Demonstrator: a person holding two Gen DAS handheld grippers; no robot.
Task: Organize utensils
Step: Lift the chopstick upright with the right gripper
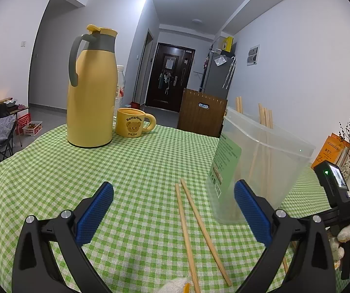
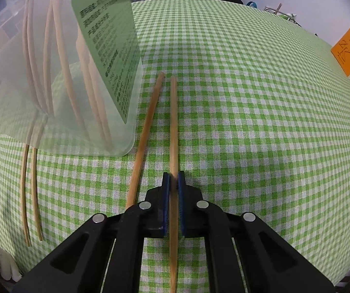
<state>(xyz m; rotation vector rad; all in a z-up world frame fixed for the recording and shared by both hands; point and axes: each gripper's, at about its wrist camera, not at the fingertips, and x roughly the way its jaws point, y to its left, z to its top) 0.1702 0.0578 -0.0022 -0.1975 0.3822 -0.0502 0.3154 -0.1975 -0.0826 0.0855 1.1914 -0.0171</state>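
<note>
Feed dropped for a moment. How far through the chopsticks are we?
Done: several chopsticks stand in the clear container. In hand: the right gripper is shut on one chopstick. Left: its neighbour and two more on the tablecloth. The left gripper is open.

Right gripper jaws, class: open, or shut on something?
Shut on a chopstick: the right gripper has both blue pads pressed against its shaft; the neighbouring chopstick lies free.

Woven green-checked cloth over tabletop (image 2: 248, 97); matt pale wooden chopsticks (image 2: 173, 127); translucent frosted plastic container (image 1: 267, 156) with glossy green paper label (image 2: 109, 56); tongs (image 2: 174, 183) of smooth black plastic, textured blue pads (image 1: 250, 210), bright metal rivets.
</note>
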